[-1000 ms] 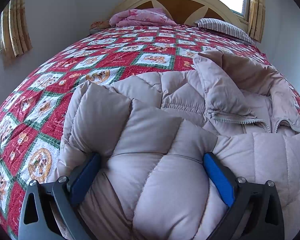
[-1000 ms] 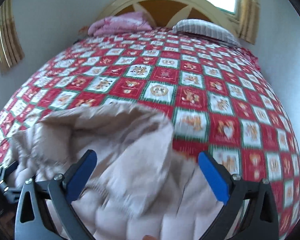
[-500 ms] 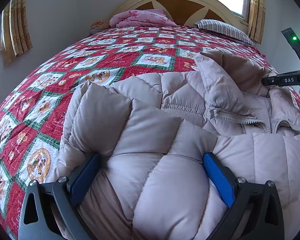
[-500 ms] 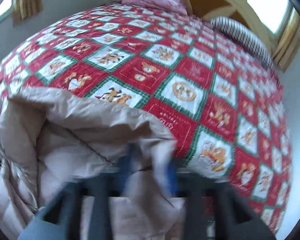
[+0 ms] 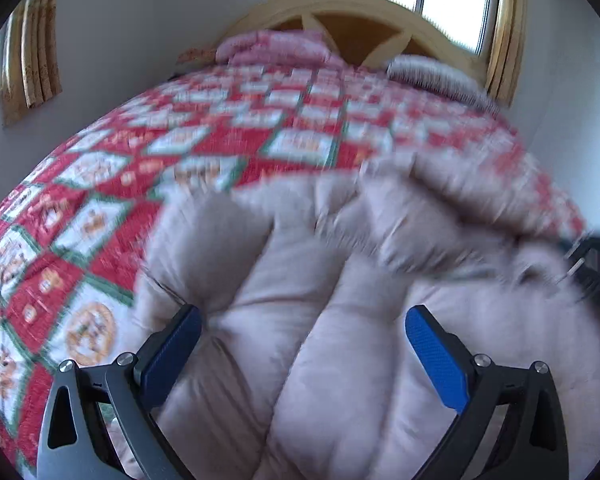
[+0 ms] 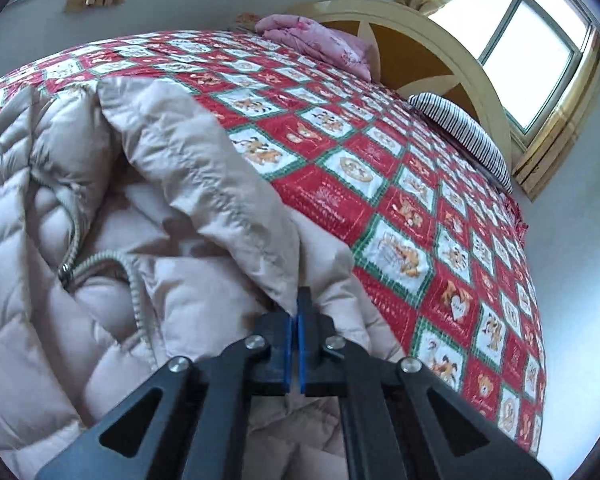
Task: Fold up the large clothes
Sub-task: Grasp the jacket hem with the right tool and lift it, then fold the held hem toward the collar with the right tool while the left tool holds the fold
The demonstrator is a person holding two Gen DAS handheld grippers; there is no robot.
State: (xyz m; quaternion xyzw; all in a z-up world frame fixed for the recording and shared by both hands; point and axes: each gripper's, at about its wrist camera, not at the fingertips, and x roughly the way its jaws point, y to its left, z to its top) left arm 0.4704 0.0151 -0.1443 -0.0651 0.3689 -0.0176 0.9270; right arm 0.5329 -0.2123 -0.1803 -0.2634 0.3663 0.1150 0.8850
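We find the coat [image 6: 52, 240] lying crumpled near the foot edge of the bed [image 6: 420, 208]. Our right gripper [image 6: 298, 320] is clamped on a thin flap of its fabric. Our left gripper [image 5: 302, 344] is wide apart over quilted padding, gripping nothing. We judge the coat light, soft, bulky and slippery; hems and seams offer the best hold.
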